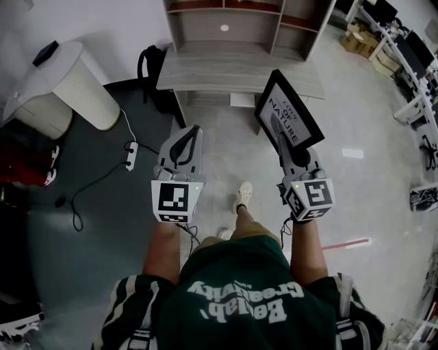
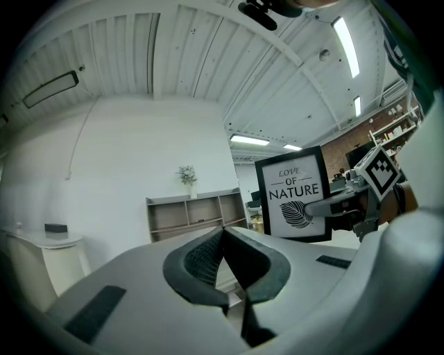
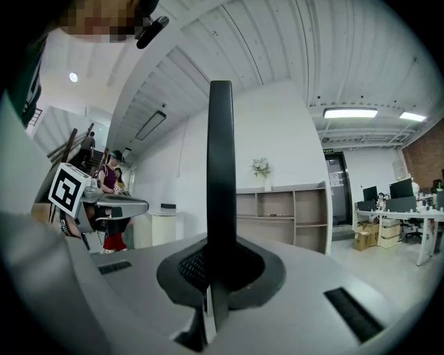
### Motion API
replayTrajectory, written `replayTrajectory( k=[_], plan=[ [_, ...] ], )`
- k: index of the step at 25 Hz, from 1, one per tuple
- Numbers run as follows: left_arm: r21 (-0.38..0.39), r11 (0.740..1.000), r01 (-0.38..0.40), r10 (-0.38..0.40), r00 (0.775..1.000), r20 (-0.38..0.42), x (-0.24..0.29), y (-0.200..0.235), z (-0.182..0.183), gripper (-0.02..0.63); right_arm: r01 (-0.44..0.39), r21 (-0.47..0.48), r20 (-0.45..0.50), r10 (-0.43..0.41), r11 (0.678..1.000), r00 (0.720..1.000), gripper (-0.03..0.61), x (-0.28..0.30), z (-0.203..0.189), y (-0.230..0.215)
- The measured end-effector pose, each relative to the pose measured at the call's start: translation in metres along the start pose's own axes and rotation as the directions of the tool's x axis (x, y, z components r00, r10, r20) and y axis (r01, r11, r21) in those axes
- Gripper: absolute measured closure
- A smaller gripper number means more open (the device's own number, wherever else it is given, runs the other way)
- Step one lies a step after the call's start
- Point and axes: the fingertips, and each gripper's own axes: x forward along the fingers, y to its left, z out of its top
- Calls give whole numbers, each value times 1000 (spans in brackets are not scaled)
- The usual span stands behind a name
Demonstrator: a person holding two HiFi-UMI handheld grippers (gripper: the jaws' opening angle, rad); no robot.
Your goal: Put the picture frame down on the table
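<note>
A black picture frame (image 1: 290, 115) with a white print reading "LOVE OF NATURE" is held up in the air by my right gripper (image 1: 279, 131), shut on its lower edge. In the right gripper view the frame (image 3: 220, 180) shows edge-on as a dark upright bar clamped between the jaws. My left gripper (image 1: 186, 140) hangs to the left of it, shut with nothing between its jaws (image 2: 223, 239). In the left gripper view the frame (image 2: 294, 194) faces me at the right. The grey wooden table (image 1: 226, 68) stands ahead, beyond both grippers.
A shelf unit (image 1: 239, 20) sits on the back of the table. A white round stand (image 1: 65, 82) is at the left, with a cable and power strip (image 1: 130, 154) on the floor. Desks (image 1: 410, 61) line the right. People (image 3: 107, 177) stand far off.
</note>
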Motion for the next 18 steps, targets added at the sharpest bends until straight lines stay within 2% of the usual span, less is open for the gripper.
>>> replayTrajectory(
  k=[5, 10, 12, 18],
  plan=[
    [14, 1000, -19, 19, 1000, -2, 64, 23, -4, 595, -35, 4, 15, 35, 999, 999, 540, 64, 5, -35],
    [3, 999, -41, 41, 999, -28, 176, 82, 34, 595, -91, 4, 1, 91, 996, 996, 540, 178, 61, -88],
    [14, 998, -55, 55, 998, -25, 203, 86, 26, 595, -111, 8, 12, 111, 994, 994, 540, 202, 54, -106],
    [64, 993, -100, 100, 995, 0, 261, 76, -25, 597, -183, -3, 63, 183, 983, 981, 540, 252, -2, -146]
  ],
)
